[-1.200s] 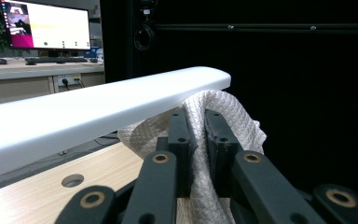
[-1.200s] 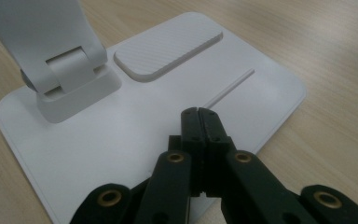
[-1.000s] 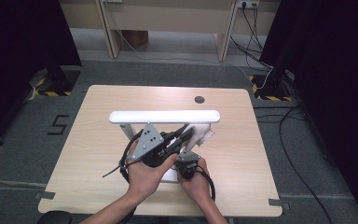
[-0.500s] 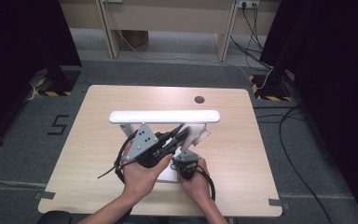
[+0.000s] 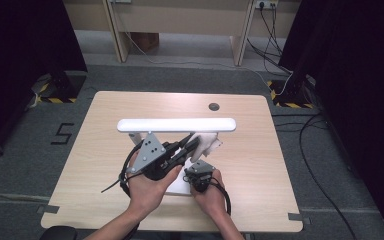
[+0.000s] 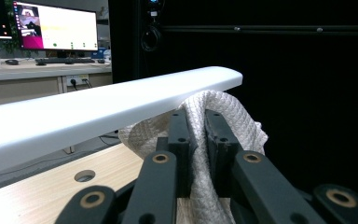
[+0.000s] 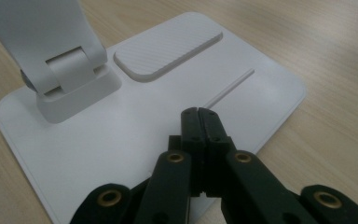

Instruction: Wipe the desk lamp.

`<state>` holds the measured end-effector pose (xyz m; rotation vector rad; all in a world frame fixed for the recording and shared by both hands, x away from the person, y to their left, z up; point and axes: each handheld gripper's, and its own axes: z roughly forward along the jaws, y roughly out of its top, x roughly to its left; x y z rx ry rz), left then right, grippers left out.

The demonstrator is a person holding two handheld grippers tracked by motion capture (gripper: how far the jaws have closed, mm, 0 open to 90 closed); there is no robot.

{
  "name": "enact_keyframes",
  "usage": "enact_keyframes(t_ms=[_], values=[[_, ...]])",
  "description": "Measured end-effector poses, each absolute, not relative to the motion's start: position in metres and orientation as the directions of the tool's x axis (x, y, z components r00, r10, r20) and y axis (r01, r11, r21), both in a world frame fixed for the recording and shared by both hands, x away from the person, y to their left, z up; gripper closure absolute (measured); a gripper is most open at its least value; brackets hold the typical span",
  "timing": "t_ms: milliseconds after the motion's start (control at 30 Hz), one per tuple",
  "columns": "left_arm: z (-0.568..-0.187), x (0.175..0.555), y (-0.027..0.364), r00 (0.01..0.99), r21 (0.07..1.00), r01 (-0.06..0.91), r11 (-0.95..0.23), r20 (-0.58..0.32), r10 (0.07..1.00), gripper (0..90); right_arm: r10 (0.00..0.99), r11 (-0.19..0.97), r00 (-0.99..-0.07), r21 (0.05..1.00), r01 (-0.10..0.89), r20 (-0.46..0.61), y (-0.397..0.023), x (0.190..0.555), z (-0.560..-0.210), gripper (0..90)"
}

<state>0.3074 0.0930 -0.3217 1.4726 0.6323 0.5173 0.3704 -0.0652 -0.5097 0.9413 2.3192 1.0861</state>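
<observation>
A white desk lamp stands mid-table, its long bar head (image 5: 177,125) raised over a flat base (image 5: 179,186). My left gripper (image 5: 194,143) is shut on a white knitted cloth (image 5: 209,144) just under the head's right half. In the left gripper view the cloth (image 6: 242,121) bulges between and above the jaws of that gripper (image 6: 198,127), touching the underside of the lamp head (image 6: 98,112). My right gripper (image 5: 194,174) points down at the base. In the right gripper view its tips (image 7: 199,114) are shut with nothing between them, resting on the base (image 7: 121,135) near the arm's hinge (image 7: 70,65).
The wooden table (image 5: 280,165) has a round cable hole (image 5: 213,106) at the back. A ribbed pad (image 7: 168,46) and a thin groove (image 7: 228,87) mark the lamp base. Cables lie on the floor to the right (image 5: 325,145). A desk with a monitor (image 6: 56,25) stands beyond.
My left gripper has shifted a little to the left with the cloth under the lamp head. The right gripper has stayed on the base.
</observation>
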Motion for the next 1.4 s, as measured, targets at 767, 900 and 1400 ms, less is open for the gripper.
enact_keyframes(t_ms=[767, 900, 1400], values=[[-0.324, 0.305, 0.111, 0.72, 0.997, 0.062, 0.047, -0.077, 0.69, 82.5, 0.721, 0.472, -0.688, 0.786, 0.4, -0.083, -0.065, 0.37, -0.51, 90.0], [-0.325, 0.305, 0.113, 0.717, 0.997, 0.061, 0.049, -0.078, 0.693, 82.5, 0.722, 0.469, -0.687, 0.786, 0.402, -0.08, -0.065, 0.37, -0.51, 90.0], [-0.326, 0.304, 0.124, 0.704, 0.997, 0.062, 0.052, -0.081, 0.706, 82.5, 0.723, 0.469, -0.686, 0.787, 0.401, -0.082, -0.065, 0.37, -0.51, 90.0]])
